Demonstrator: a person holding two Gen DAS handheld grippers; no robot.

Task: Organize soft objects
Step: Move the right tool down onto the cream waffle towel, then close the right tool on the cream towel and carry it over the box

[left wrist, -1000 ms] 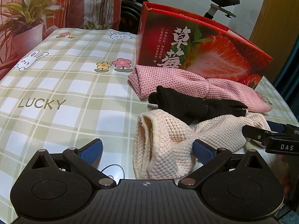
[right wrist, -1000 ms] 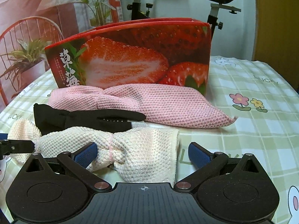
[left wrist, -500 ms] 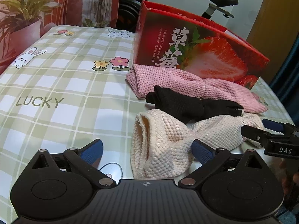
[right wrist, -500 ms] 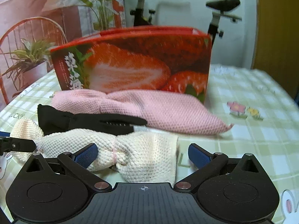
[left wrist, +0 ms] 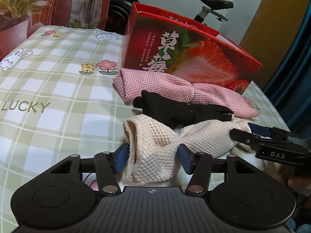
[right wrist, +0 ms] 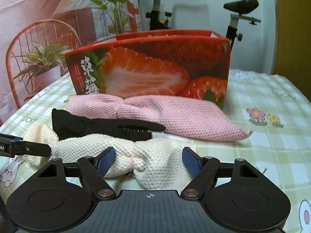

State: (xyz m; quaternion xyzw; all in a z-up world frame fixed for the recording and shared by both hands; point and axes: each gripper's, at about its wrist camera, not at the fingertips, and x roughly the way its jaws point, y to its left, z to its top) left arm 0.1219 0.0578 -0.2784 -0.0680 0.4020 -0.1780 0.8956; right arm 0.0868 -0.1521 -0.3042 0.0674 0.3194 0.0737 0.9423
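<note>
Surroundings: a strawberry box (right wrist: 155, 66) stands on the checked tablecloth (left wrist: 58, 101), with an exercise bike (right wrist: 241, 11) and a potted plant (right wrist: 42, 66) behind.
In the way: a black glove (left wrist: 171, 110) lies across the cream cloth (left wrist: 155, 151), between it and the pink cloth (left wrist: 175, 91), which lies against the box.
Count: two knitted cloths, one glove, one box.
Left gripper (left wrist: 153, 155): pads press the cream cloth's end from both sides.
Right gripper (right wrist: 148, 159): jaws spread, straddling the cream cloth's other end; contact cannot be told.

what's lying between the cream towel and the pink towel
A black glove lies between the cream towel and the pink towel, overlapping both; both wrist views show it.
</note>
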